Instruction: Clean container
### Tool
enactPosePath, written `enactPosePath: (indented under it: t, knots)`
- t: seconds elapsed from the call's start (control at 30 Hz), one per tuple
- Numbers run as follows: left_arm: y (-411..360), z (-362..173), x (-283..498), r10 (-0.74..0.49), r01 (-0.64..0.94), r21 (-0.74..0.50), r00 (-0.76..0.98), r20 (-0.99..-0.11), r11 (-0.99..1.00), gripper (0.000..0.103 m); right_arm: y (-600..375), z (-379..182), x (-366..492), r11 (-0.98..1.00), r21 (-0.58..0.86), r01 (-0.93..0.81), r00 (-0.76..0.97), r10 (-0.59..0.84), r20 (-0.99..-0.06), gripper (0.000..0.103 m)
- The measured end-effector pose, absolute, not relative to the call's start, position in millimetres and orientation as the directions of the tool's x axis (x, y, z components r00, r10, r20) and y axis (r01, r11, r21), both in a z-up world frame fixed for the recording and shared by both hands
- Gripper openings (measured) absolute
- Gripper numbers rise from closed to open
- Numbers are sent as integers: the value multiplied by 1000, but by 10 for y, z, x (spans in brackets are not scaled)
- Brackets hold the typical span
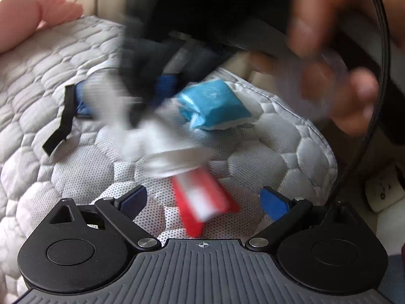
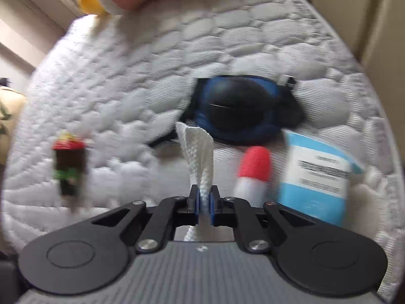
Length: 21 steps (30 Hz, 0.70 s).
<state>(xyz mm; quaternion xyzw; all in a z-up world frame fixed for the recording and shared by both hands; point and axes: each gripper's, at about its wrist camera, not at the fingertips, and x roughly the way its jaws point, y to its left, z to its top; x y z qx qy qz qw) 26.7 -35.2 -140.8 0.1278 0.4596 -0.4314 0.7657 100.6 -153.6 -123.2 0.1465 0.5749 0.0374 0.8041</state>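
Right gripper (image 2: 204, 200) pinches white tissue (image 2: 198, 149) (blue packet's (image 2: 316, 172) print perhaps unreadable).

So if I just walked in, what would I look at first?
Probably the white paper towel, pinched in the right gripper and sticking up in the middle. Next, the red-and-white tube on the quilted mattress, between the open fingers of the left gripper. Behind it lies a bright blue packet.

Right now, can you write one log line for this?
left gripper: open, empty | right gripper: shut on white cloth | red-and-white tube: on quilt
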Motion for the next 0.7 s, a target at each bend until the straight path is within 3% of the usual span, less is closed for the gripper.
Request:
enactPosePath:
  t: [0.17, 0.33, 0.5, 0.53, 0.57, 0.7]
  knots:
    - [-448, -1558, 420, -567, 717, -307, 147, -811, 626, 102, -1860, -1258, 821, 951, 238, 199, 331, 163, -929, 10]
    - [-792, -1606, 351, -576, 749, -304, 124, -808, 589, 101, -1941, -1220, 740, 959, 209, 192, 343, 134, -930, 10]
    - [-880, -1737, 492, -615, 558, -468, 100, -782, 686, 100, -2041, -1300, 722, 954, 216, 207, 328, 140, -934, 10]
    - [-897, -1735, 491, -601, 561, -446, 118, -790, 697, 80, -2089, -1296, 715, 945, 238, 225, 332, 155, -930, 10]
    - [-916, -1728, 485, -573, 574, -404, 142, -807, 712, 53, -2142, -1284, 704, 931, 270, 244, 341, 178, -923, 10]
    - [-806, -1680, 542, -569, 602, -387, 138, -811, 698, 50, -2255, -1187, 668, 883, 379, 275, 382, 262, -886, 10]
